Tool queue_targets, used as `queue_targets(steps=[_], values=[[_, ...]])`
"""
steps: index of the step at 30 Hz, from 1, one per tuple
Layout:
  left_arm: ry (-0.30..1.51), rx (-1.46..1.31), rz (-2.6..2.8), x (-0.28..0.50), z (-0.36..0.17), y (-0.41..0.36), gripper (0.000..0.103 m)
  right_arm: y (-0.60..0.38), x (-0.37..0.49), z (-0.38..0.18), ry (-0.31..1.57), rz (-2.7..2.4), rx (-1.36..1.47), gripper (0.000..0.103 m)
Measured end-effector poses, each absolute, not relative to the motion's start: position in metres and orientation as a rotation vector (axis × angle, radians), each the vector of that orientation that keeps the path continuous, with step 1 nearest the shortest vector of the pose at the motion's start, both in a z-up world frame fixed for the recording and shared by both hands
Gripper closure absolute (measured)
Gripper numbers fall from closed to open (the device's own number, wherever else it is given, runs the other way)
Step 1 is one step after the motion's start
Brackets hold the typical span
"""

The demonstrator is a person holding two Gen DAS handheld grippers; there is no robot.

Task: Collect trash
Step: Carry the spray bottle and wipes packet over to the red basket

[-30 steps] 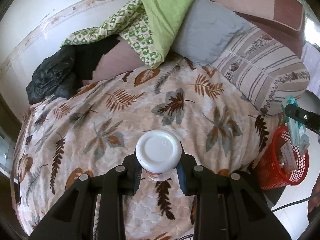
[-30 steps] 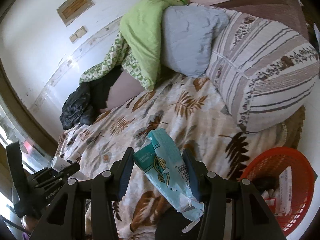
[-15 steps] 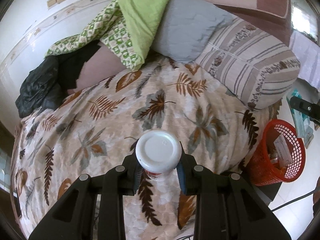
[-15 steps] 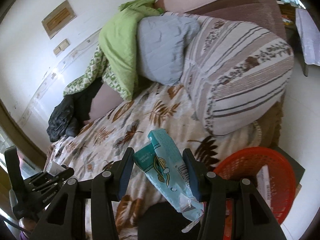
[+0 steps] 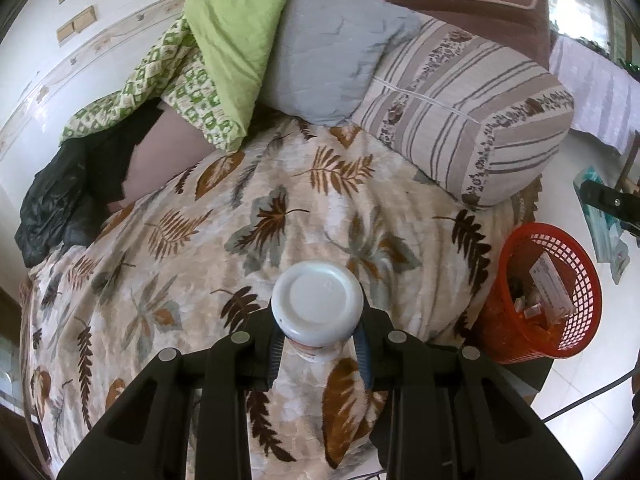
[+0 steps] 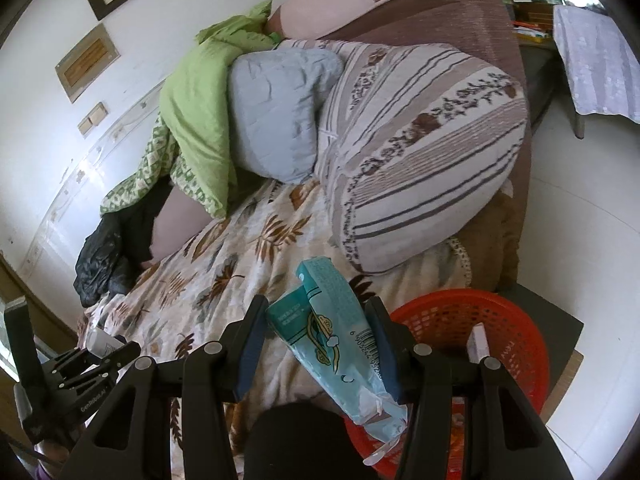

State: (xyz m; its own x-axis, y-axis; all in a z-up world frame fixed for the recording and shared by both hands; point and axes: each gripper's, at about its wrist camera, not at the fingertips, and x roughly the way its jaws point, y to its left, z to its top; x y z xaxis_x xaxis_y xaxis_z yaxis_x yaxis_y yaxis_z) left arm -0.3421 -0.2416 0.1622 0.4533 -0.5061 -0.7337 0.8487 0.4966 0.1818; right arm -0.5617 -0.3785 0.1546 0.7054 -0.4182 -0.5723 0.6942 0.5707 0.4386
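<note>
My left gripper is shut on a white plastic bottle, its round cap facing the camera, above the leaf-patterned blanket. My right gripper is shut on a teal tissue packet that sticks out forward and hangs down behind the jaws. An orange mesh basket stands on the floor at the bed's right corner with a few pieces of trash inside; in the right wrist view the basket lies just right of the packet. The left gripper with its bottle shows at that view's lower left.
A striped bolster, a grey pillow and green quilts pile at the head of the bed. Black clothes lie by the wall. A table with a pale cloth stands on the white floor at far right.
Both grippers have swung rightward along the bed; the orange basket has come closer and more fully into both views. Both grips are unchanged.
</note>
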Motion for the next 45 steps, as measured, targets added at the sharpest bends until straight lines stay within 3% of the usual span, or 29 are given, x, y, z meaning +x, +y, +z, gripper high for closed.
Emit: queue_targets(steps=[25, 36, 43, 44, 45], values=[[0.599, 0.656, -1.226, -0.435, 0.17, -0.327, 0.074, -0.379, -0.652, 0.162, 0.388, -0.873, 0.699, 0.05], [0.652, 0.704, -1.316, -0.47, 0.143, -0.367, 0.074, -0.397, -0.652, 0.112, 0.429, -0.83, 0.82, 0.062], [0.714, 0.667, -1.339, -0.464, 0.136, -0.385, 0.073, -0.406, -0.662, 0.105, 0.381, -0.834, 0.869, 0.044], [0.712, 0.668, -1.343, -0.466, 0.135, -0.386, 0.07, -0.407, -0.666, 0.105, 0.367, -0.833, 0.878, 0.043], [0.705, 0.671, -1.345, -0.467, 0.135, -0.387, 0.06, -0.407, -0.669, 0.106, 0.356, -0.836, 0.886, 0.043]])
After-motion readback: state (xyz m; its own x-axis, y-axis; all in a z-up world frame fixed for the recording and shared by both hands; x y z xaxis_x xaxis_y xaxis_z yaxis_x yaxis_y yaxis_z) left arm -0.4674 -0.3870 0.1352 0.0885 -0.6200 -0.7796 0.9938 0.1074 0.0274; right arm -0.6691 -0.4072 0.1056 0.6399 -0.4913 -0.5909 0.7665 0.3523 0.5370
